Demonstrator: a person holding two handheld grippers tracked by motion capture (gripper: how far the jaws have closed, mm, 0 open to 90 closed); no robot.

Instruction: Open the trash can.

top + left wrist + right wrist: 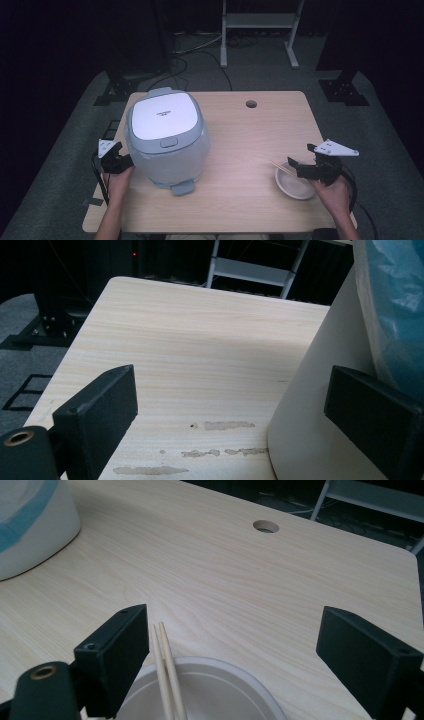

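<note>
Both your grippers gape empty: left gripper [121, 159] beside the white lidded rice cooker [166, 140], right gripper [299, 169] over the white shallow bowl [294, 186]. The thin wooden chopsticks [166, 672] look light, stiff and roll-prone. Pinch both mid-length, together.

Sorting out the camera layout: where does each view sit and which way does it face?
High view: above the person's side, looking forward and down on the table; forearms, left tongs and right tongs show.
Left gripper view: rides the left tongs, jaws open, facing along the table beside the rice cooker.
Right gripper view: rides the right tongs, jaws open, over the bowl and chopsticks.
All three share the table and cooker.
</note>
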